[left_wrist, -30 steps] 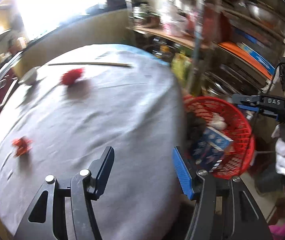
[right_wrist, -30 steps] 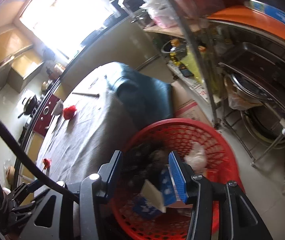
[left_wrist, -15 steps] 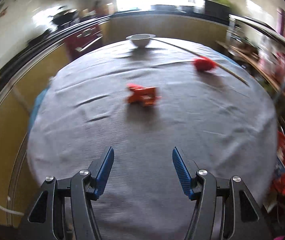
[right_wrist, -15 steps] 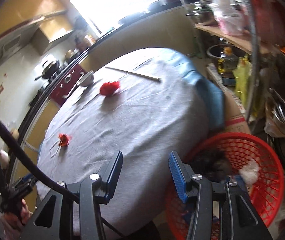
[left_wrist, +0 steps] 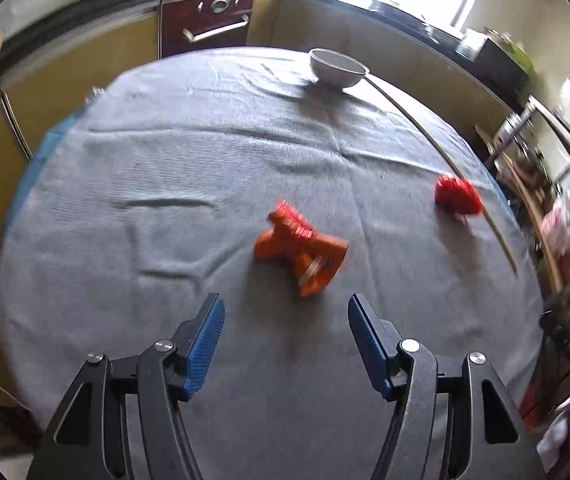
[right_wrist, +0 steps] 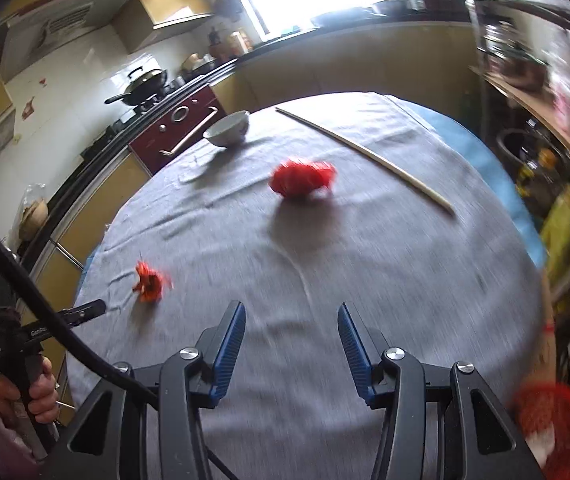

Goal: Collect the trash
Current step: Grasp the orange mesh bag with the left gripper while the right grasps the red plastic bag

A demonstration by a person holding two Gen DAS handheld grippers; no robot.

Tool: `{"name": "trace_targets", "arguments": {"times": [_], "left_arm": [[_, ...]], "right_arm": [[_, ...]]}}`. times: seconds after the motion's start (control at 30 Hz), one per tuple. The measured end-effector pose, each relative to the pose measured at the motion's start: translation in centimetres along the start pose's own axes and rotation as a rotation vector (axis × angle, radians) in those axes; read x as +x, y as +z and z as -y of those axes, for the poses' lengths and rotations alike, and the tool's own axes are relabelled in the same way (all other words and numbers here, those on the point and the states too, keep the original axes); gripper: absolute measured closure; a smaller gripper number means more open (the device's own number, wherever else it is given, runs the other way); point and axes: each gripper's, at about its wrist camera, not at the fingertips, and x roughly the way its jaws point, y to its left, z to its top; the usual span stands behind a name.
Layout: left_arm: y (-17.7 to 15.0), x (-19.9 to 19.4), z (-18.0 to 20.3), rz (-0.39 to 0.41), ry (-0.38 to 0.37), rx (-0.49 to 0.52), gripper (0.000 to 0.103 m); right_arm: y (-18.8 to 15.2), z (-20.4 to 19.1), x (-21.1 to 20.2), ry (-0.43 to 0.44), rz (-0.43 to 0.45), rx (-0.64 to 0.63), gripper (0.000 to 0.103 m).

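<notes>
Both views have swung from the red basket (right_wrist: 551, 428) to the grey table (left_wrist: 165, 168), so more trash is next. The left gripper (left_wrist: 285, 340) is opening, empty, near the orange wrapper (left_wrist: 299, 250). The right gripper (right_wrist: 289, 346), narrow and empty, faces the red ball (right_wrist: 301, 178). Blur hides what they are.

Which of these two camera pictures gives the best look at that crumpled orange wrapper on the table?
The left wrist view: the orange wrapper lies large and central, just ahead of the left tool, whose jaws are opening. In the right wrist view it is small, blurred and off to the left.
</notes>
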Motion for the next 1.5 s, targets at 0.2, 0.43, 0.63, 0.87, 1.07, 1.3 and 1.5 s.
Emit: {"name": "trace_targets", "arguments": {"times": [0.2,0.43,0.63,0.87,1.07,1.3,1.5], "left_arm": [[2.8,3.8,0.5,-0.050,-0.008,-0.114,0.038],[4.0,6.5,0.5,-0.087,0.008,-0.163,0.038],[4.0,6.8,0.7,-0.083,0.015,-0.129,0.038],[3.0,6.7,0.1,-0.105,0.002,-0.055,0.037],[2.1,6.0,-0.5,-0.124,-0.006,0.002,0.037],[1.8,5.4,-1.3,-0.131,-0.021,-0.005,0.038],[2.5,5.9,-0.3,-0.114,-0.007,0.008,0.039]], "right_arm": [[6.6,-0.1,5.5,0.058,0.032,-0.012,0.051],[13.0,0.7,11.3,0.065,0.053,0.006,0.050],[14.4,1.6,16.9,0.056,-0.061,-0.010,0.047],[11.8,0.3,18.3,0.051,-0.151,-0.104,0.047],[10.4,-1.9,18.3,0.005,-0.127,-0.198,0.056],[8.1,-3.0,15.2,0.050,-0.105,-0.153,0.057],[4.3,-3.4,10.7,0.126,-0.088,-0.101,0.057]]}}
